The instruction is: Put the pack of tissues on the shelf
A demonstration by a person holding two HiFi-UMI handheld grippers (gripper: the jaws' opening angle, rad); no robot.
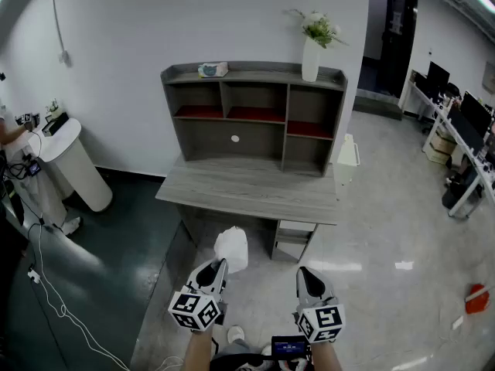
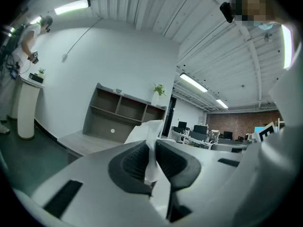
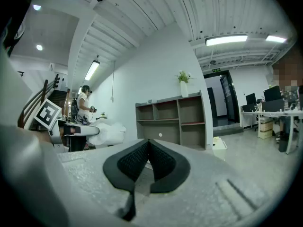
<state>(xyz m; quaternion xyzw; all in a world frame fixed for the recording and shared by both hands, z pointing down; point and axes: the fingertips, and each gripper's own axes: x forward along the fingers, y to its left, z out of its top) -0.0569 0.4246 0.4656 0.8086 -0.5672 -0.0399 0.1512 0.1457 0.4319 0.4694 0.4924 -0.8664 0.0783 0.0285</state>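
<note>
The pack of tissues, a soft white plastic-wrapped bundle, hangs from my left gripper, low in the head view in front of the desk. In the left gripper view the jaws of the left gripper are shut on a fold of the white wrapper. My right gripper is beside it, shut, with nothing between the jaws of the right gripper. The grey shelf unit stands on the desk ahead, some way off. The pack also shows at the left of the right gripper view.
On the shelf top lie a small packet and a white vase with flowers. A white pedestal and a person are at the left, cables on the floor. A white box sits right of the desk; office desks beyond.
</note>
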